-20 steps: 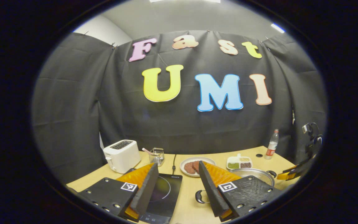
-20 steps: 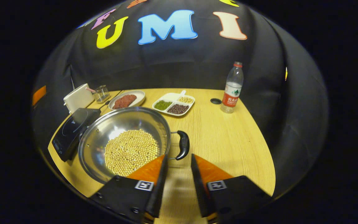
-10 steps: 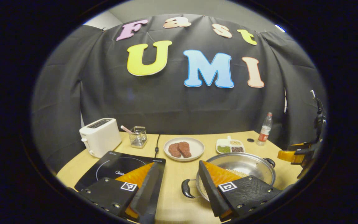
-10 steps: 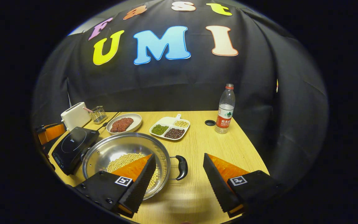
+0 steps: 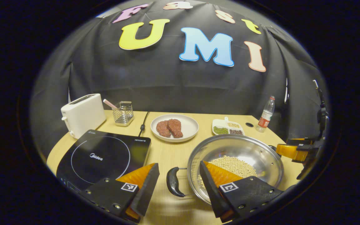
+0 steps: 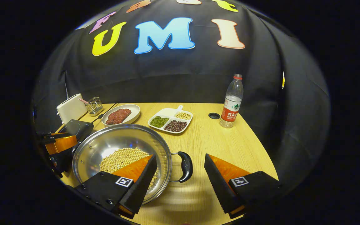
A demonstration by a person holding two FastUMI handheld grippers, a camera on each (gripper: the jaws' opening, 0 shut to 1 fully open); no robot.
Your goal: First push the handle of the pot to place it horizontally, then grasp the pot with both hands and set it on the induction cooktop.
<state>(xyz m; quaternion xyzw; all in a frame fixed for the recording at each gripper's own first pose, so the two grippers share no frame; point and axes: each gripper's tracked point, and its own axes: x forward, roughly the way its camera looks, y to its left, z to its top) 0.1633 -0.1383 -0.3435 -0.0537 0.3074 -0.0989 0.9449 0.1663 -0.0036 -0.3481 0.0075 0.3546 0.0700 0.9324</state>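
A staged kitchen inside a recording booth: black cloth hangs as the far wall, and a pale room wall peeks above it at top left. On 1 wooden table sit kitchen things: a cooktop near left, a white toaster far left, a wire basket beside it, a plate of meat, a tray of beans, a pot of soybeans, and a water bottle far right.
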